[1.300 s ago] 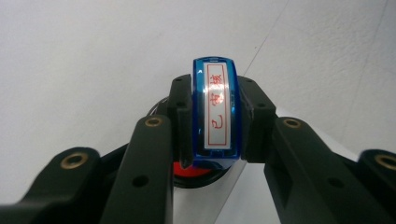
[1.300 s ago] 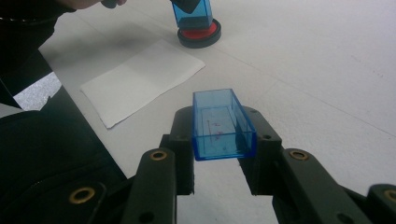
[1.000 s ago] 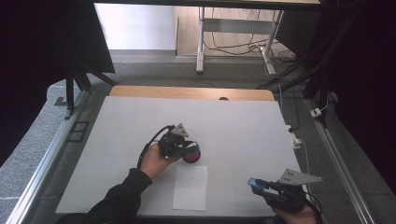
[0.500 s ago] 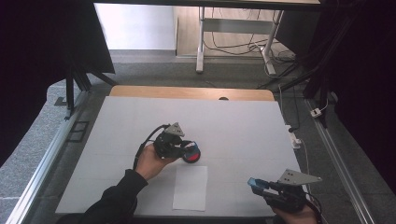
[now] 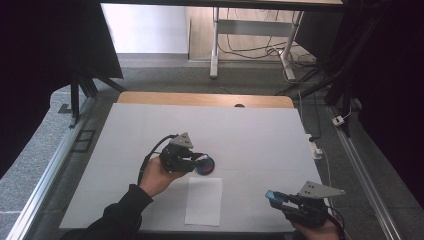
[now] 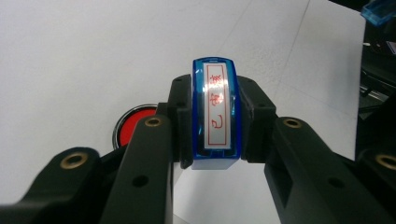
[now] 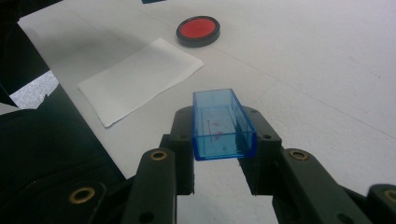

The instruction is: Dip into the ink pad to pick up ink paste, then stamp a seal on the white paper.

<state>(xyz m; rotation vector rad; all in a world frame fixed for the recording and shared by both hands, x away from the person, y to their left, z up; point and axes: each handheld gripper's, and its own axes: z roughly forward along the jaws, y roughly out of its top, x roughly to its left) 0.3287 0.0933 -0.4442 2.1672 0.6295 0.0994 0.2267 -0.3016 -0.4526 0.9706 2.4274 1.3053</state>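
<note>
My left gripper (image 6: 215,122) is shut on a blue stamp (image 6: 215,116) whose white label bears red characters. It hovers just left of a round red ink pad (image 5: 204,166) with a black rim, and the ink pad (image 6: 133,128) peeks out behind the left jaw. My right gripper (image 7: 220,135) is shut on a clear blue rectangular cap (image 7: 222,126), open side up, near the table's front right edge (image 5: 274,196). A white paper sheet (image 5: 204,200) lies in front of the pad, between the two grippers.
The white table top (image 5: 250,130) has a wooden strip along its far edge. A power strip (image 5: 315,148) sits at the right edge. Metal rails run down both sides, and desk legs and cables stand beyond the table.
My left gripper with the stamp has drawn slightly left, off the ink pad. The right gripper has stayed put with the cap.
</note>
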